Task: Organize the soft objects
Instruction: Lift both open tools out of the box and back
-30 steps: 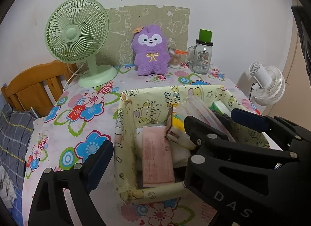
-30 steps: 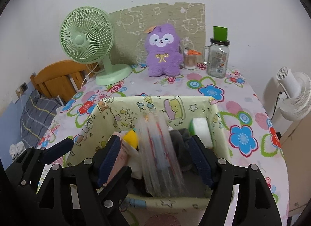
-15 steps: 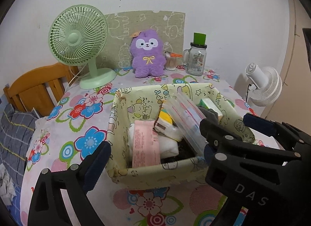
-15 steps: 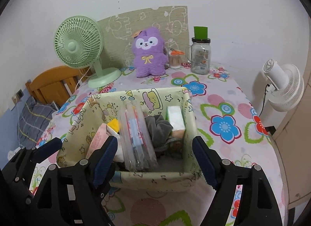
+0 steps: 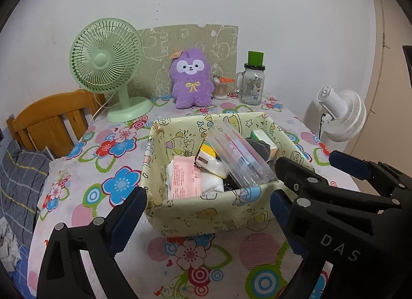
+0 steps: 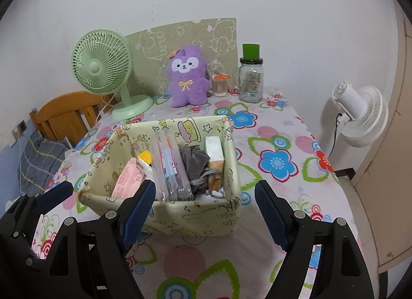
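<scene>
A pale yellow fabric basket [image 5: 203,215] [image 6: 180,215] stands mid-table, filled with a pink packet [image 5: 184,180], white tissue packs, a clear plastic pouch [image 6: 168,165], grey cloth [image 6: 194,160] and a green-white pack [image 6: 213,148]. A purple plush toy [image 5: 191,80] [image 6: 186,78] sits upright at the back by the wall. My left gripper [image 5: 206,211] is open and empty, just in front of the basket. My right gripper [image 6: 206,206] is open and empty, its fingers on either side of the basket's near wall; it also shows in the left wrist view [image 5: 309,170].
A green desk fan [image 5: 108,67] stands back left. A glass jar with green lid [image 5: 252,82] and a cotton swab jar [image 5: 220,87] stand back right. A white fan [image 6: 360,116] stands off the table's right edge. A wooden bed frame [image 5: 49,118] is on the left.
Both grippers have drawn back and up from the basket, which now looks smaller and farther. The basket's contents have not moved.
</scene>
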Demonstrator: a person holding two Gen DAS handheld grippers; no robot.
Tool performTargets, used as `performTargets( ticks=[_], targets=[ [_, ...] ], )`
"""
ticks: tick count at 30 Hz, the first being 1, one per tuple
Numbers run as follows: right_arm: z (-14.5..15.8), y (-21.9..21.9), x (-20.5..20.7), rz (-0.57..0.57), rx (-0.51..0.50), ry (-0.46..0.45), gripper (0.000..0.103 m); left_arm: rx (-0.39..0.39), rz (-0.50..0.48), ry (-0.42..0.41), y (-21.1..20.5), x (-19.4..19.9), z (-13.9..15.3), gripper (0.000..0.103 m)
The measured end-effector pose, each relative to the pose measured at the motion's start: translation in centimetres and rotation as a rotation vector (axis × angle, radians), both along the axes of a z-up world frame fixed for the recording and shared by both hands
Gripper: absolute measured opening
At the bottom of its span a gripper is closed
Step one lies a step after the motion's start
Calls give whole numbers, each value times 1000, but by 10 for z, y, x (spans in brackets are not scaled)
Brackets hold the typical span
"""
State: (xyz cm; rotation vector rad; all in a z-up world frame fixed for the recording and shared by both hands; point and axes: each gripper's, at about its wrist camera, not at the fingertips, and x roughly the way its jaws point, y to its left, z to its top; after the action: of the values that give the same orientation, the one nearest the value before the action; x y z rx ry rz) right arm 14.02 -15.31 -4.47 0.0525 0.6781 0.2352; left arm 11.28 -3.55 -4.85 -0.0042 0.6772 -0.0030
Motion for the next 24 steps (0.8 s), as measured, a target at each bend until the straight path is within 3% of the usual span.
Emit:
performTargets(
  ticks=[24],
  targets=[
    [27,-21,-67,-33,7,-110,87,12,35,-92,3,-59,24,100]
  ],
)
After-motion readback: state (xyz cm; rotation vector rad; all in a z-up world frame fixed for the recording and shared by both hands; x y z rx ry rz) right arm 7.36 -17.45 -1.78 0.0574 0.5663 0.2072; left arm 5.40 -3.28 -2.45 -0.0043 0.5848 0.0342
